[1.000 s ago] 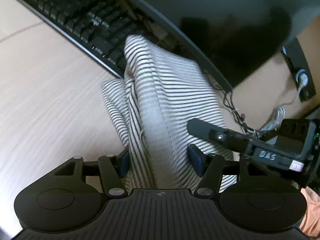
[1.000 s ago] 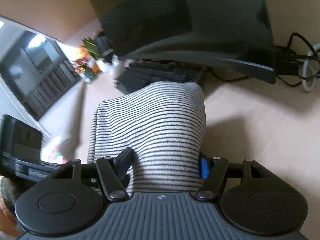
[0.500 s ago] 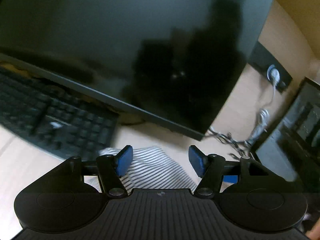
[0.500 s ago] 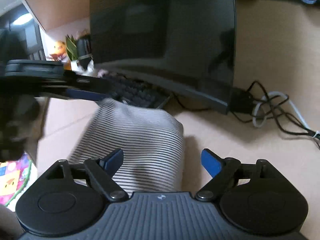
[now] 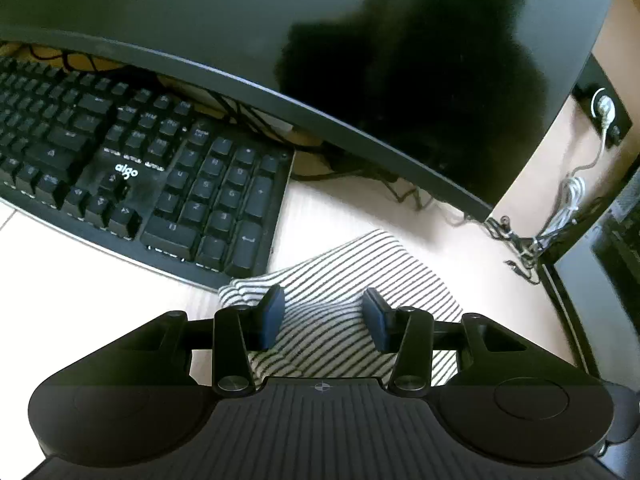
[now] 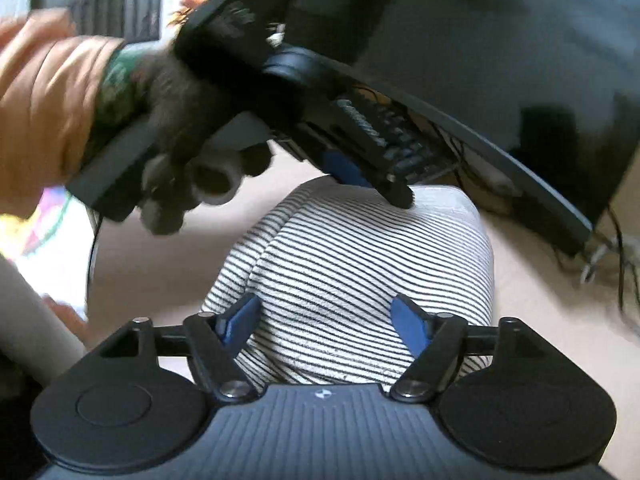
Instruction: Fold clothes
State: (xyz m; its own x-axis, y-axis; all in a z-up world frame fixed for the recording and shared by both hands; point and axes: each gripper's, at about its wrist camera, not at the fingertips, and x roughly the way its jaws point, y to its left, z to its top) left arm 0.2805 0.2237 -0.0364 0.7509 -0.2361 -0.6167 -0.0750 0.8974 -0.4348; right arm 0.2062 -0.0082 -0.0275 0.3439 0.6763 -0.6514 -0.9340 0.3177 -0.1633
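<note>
A white garment with thin black stripes lies folded in a compact bundle on the light desk, just right of the keyboard. My left gripper hovers open over its near part, nothing pinched between the blue pads. In the right wrist view the same garment fills the middle, and my right gripper stands open above its near edge. There the left gripper's fingertips show from the side, touching the bundle's far edge, held by a dark gloved hand.
A black keyboard lies left of the garment, under a large dark monitor. Tangled cables run along the wall at right. An orange sleeve crosses the right wrist view's upper left.
A second ago the garment stood bunched between both pairs of fingers; now it lies lower on the desk. The left view swung up to the monitor, then back down.
</note>
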